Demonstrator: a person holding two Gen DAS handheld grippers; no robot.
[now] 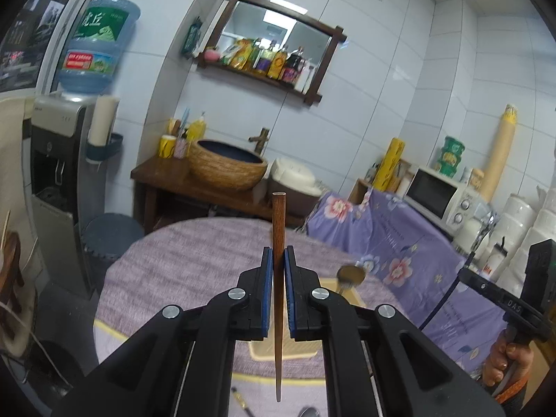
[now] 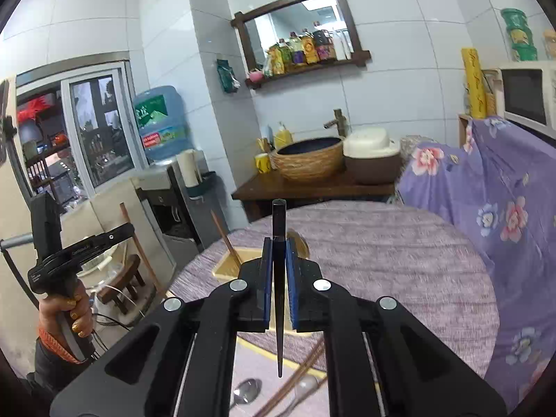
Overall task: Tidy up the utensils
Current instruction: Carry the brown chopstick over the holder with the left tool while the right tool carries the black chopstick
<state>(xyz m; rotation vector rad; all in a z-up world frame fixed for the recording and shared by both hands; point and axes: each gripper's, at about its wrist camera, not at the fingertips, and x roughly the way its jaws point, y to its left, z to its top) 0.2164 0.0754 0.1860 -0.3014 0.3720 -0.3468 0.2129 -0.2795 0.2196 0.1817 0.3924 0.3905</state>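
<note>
My left gripper is shut on a brown wooden chopstick, which stands upright above the round table's purple cloth. My right gripper is shut on a black chopstick, also upright. Just beyond both grippers a beige holder box sits on the table, with another brown chopstick leaning in it and a brownish spoon at its far side. Loose spoons and brown chopsticks lie on a mat below the right gripper. A hand carries each gripper.
Behind the table a wooden stand bears a woven basin and a rice cooker. A flowered purple cover drapes the right side, under a microwave. At the left are a water dispenser and a small stool.
</note>
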